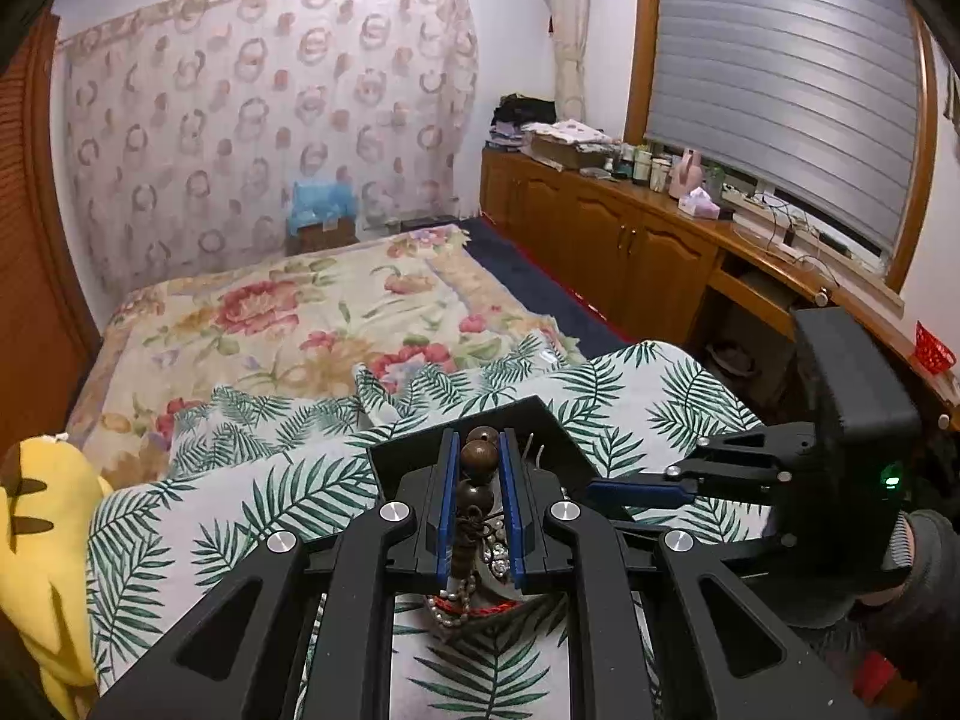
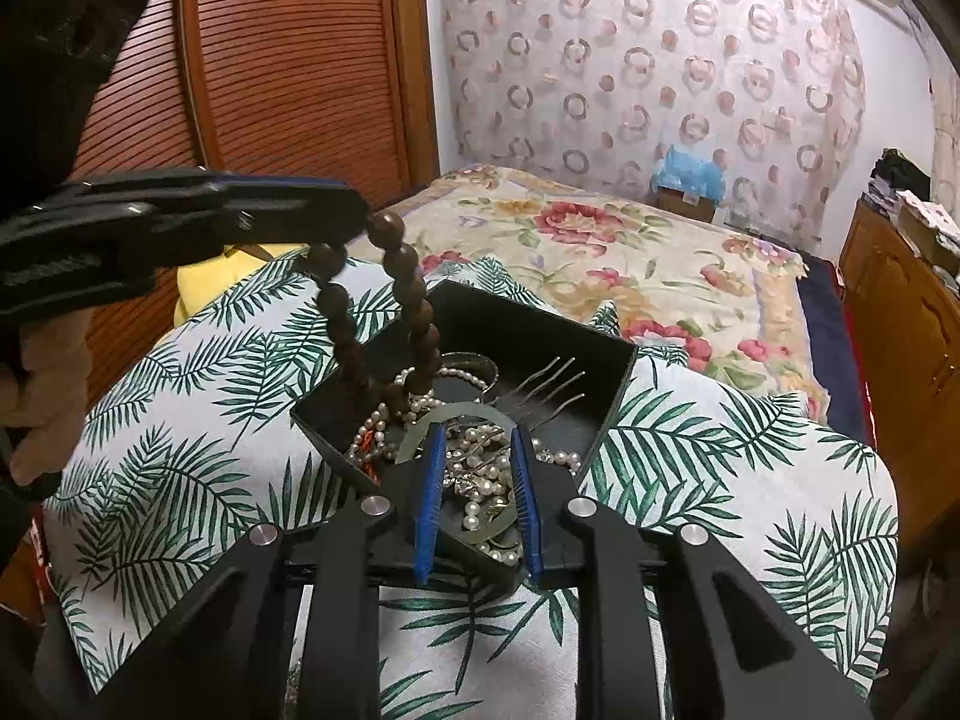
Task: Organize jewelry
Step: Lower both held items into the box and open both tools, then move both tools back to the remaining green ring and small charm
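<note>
A black open box [image 2: 606, 387] of tangled jewelry sits on a leaf-print cloth [image 2: 180, 420]. It holds pearl strands [image 2: 480, 480], a pale green bangle [image 2: 462, 414] and a metal hair comb [image 2: 549, 387]. My left gripper [image 1: 478, 450] is shut on a brown wooden bead bracelet [image 1: 478, 461] and holds it raised; its lower loop hangs into the box in the right wrist view [image 2: 414, 312]. My right gripper [image 2: 478, 450] is open just above the jewelry, at the box's near edge. It also shows in the left wrist view [image 1: 636, 489], side-on.
A bed with a floral blanket [image 1: 312, 312] lies beyond the cloth. A yellow plush toy [image 1: 42, 540] sits at the left. A wooden cabinet [image 1: 630, 252] with clutter runs along the right wall. A slatted wooden wardrobe door [image 2: 288, 60] stands at the left.
</note>
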The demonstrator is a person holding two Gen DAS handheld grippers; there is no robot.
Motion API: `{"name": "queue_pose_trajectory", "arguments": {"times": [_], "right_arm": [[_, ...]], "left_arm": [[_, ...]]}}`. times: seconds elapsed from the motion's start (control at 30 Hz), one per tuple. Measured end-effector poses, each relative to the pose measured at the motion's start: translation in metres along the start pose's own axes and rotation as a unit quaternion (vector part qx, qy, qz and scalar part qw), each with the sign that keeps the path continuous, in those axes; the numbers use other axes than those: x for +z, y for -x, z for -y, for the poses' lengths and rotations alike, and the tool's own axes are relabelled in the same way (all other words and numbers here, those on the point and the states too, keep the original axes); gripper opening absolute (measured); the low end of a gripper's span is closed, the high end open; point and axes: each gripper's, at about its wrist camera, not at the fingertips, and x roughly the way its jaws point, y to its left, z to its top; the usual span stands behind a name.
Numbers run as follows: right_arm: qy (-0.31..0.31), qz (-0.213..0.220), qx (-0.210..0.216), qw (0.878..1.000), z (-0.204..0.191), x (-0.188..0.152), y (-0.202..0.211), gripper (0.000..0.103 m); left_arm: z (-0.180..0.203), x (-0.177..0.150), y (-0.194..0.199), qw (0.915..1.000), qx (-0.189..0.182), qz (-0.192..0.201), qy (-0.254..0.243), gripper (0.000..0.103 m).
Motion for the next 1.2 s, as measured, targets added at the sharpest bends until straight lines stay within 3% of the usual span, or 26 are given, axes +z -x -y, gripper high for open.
{"name": "queue_pose_trajectory", "arguments": {"times": [0.23, 0.3, 0.47, 0.7, 0.9, 1.03, 1.2], "right_arm": [[-0.005, 0.002, -0.003, 1.000, -0.003, -0.007, 0.010, 0.024], [-0.005, 0.002, -0.002, 1.000, -0.004, -0.009, 0.013, 0.024], [-0.005, -0.002, 0.005, 1.000, -0.014, -0.019, 0.021, 0.024], [-0.005, -0.016, 0.015, 1.000, -0.029, -0.038, 0.029, 0.024], [-0.008, -0.030, 0.018, 0.999, -0.036, -0.054, 0.031, 0.024], [-0.012, -0.042, 0.019, 0.999, -0.039, -0.065, 0.030, 0.032], [-0.014, -0.054, 0.022, 0.998, -0.043, -0.076, 0.030, 0.033]], "left_arm": [[-0.002, 0.000, -0.002, 0.9999, -0.005, -0.003, 0.012, 0.015], [-0.002, -0.001, -0.001, 0.9999, -0.004, -0.002, 0.011, 0.025], [-0.005, -0.008, 0.005, 0.9999, 0.003, -0.003, 0.016, 0.036], [-0.009, -0.020, 0.010, 0.9996, 0.024, -0.007, 0.016, 0.072], [-0.008, -0.031, 0.009, 0.9992, 0.033, -0.017, 0.015, 0.090], [-0.009, -0.043, 0.010, 0.9986, 0.043, -0.023, 0.020, 0.091], [-0.010, -0.062, 0.014, 0.9981, 0.051, -0.028, 0.023, 0.091]]}}
